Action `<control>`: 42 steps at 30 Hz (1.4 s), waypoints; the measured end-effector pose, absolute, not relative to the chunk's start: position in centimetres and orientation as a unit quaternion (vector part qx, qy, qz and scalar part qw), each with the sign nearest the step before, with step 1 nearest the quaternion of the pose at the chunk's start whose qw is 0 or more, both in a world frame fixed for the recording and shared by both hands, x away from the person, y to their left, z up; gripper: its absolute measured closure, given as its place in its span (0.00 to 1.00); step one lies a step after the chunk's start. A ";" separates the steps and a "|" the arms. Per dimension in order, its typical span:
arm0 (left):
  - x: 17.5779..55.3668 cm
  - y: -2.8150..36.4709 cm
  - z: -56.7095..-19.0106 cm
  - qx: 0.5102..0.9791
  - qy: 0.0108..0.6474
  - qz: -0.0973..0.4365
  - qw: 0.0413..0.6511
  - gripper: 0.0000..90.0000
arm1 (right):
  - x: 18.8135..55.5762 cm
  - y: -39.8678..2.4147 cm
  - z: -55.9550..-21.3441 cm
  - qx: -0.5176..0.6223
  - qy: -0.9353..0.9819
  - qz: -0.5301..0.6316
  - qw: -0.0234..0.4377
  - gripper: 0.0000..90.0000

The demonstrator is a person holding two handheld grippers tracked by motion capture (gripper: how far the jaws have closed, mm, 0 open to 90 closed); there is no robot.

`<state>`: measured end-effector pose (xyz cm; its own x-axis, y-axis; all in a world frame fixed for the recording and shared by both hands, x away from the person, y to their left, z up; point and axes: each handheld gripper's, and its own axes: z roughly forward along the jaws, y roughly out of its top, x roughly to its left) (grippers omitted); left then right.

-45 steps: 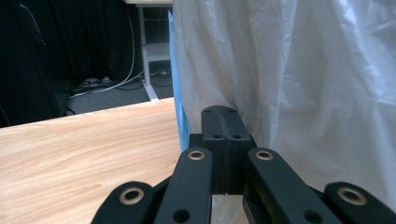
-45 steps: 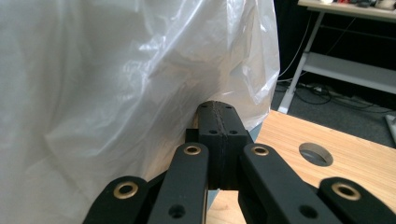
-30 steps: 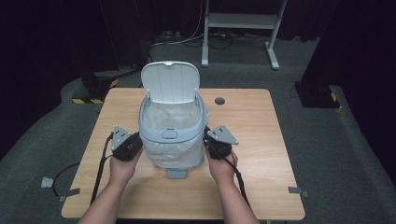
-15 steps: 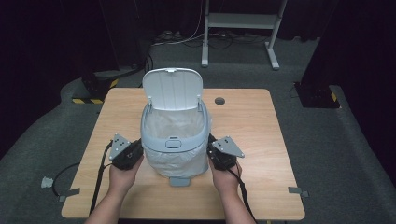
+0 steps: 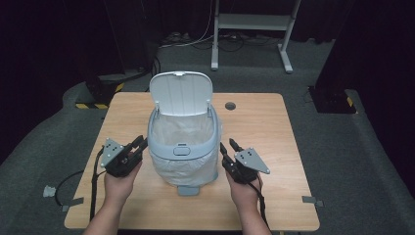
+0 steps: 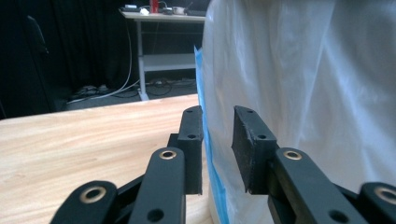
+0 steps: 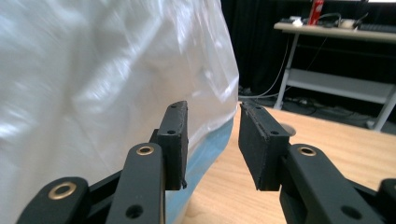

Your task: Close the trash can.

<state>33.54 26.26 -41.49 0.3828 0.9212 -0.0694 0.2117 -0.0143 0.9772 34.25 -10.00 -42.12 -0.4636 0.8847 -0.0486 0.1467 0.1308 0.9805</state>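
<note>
From the high view, the bin (image 5: 183, 147) stands mid-table, lid up, white bag (image 5: 182, 131) already draped over its rim, so the lining looks nearly finished. The left gripper (image 5: 139, 146) and right gripper (image 5: 226, 149) flank the bin. In the left gripper view, jaws have just been opening, part-spread, nothing pinched. The right gripper view shows the same beside the bag (image 7: 107, 70).

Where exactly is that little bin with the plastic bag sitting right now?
In the high view the bin stands mid-table on the wooden table, lid up, between the left gripper and the right gripper.
</note>
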 end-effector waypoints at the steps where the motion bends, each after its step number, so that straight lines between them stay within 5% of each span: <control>1: 33.5 26.3 -41.2 0.630 0.448 0.330 0.541 0.80 | 34.1 -9.9 -41.9 0.387 0.667 0.536 0.345 0.70; 42: 41.0 25.4 -31.6 0.617 0.450 0.350 0.543 0.84 | 42.1 -7.4 -30.8 0.379 0.652 0.535 0.382 0.79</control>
